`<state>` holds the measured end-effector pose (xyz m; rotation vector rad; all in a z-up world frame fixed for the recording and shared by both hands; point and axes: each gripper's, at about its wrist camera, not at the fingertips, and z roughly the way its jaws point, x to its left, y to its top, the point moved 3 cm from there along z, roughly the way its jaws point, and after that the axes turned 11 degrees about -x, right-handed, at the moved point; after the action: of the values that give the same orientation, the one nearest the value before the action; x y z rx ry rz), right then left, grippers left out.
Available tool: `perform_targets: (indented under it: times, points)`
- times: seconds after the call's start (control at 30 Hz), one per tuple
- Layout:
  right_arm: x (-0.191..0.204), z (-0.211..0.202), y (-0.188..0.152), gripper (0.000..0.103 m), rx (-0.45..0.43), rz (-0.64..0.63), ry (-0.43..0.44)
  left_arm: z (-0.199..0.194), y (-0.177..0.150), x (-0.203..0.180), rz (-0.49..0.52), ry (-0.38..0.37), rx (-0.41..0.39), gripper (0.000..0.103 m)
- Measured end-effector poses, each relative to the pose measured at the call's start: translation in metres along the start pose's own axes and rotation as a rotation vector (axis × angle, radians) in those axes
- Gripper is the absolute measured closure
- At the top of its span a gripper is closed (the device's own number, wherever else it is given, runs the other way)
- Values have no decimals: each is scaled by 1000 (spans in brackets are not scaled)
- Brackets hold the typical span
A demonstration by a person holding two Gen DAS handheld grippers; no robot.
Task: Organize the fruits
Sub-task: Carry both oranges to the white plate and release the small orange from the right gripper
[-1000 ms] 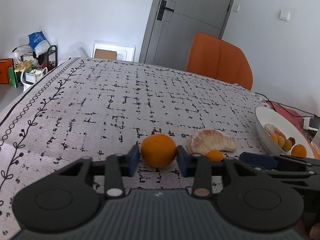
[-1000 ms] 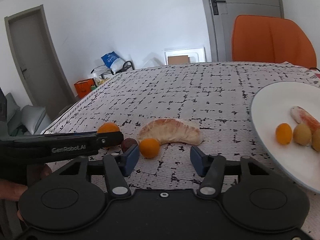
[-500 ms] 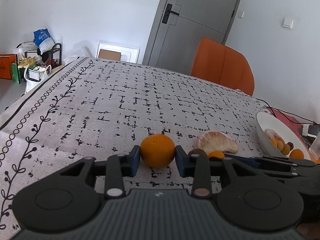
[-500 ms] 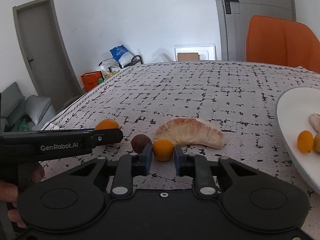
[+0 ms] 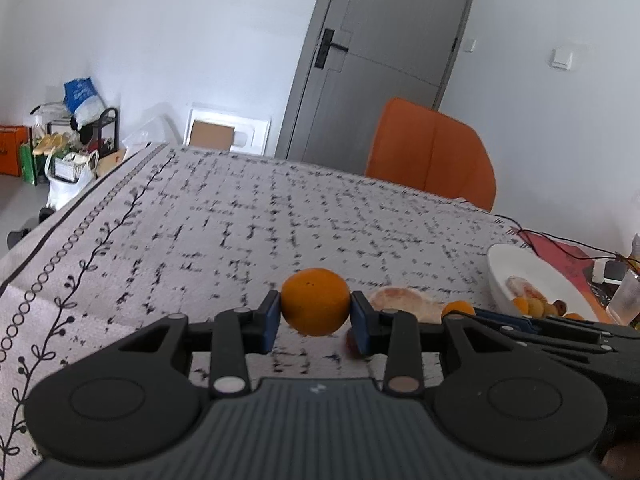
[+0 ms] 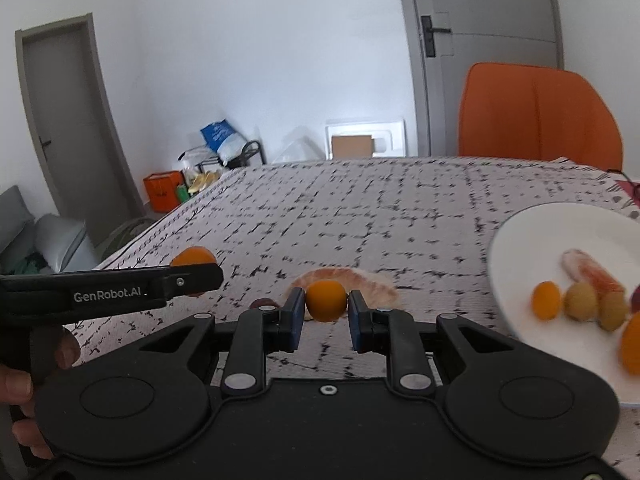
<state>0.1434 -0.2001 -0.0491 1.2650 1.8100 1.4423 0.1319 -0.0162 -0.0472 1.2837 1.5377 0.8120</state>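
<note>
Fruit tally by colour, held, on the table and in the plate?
orange fruits: 4
yellow-green fruits: 2
peeled pinkish segments: 2
dark fruits: 2
total: 10

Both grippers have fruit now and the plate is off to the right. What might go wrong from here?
The small orange fruit is round and pinched only at its sides by the right gripper; it may slip out. The left gripper with its orange is close beside the right; they could collide heading to the white plate.
</note>
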Motion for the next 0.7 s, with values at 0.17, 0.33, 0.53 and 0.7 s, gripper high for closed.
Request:
perform_targets:
  times: [0.17, 0.33, 0.53, 0.7]
  points:
    - [-12, -14, 4, 81, -26, 9, -25, -1, 1, -15, 14, -21, -4, 67]
    - [-30, -24, 5, 81, -42, 29, -62, 1, 0, -33, 32, -50, -3, 67]
    - [-51, -37, 7, 81, -64, 59, -103, 6, -2, -53, 53, -87, 5, 67]
    - [-66, -46, 5, 81, -74, 81, -139, 11, -6, -71, 72, -115, 15, 67]
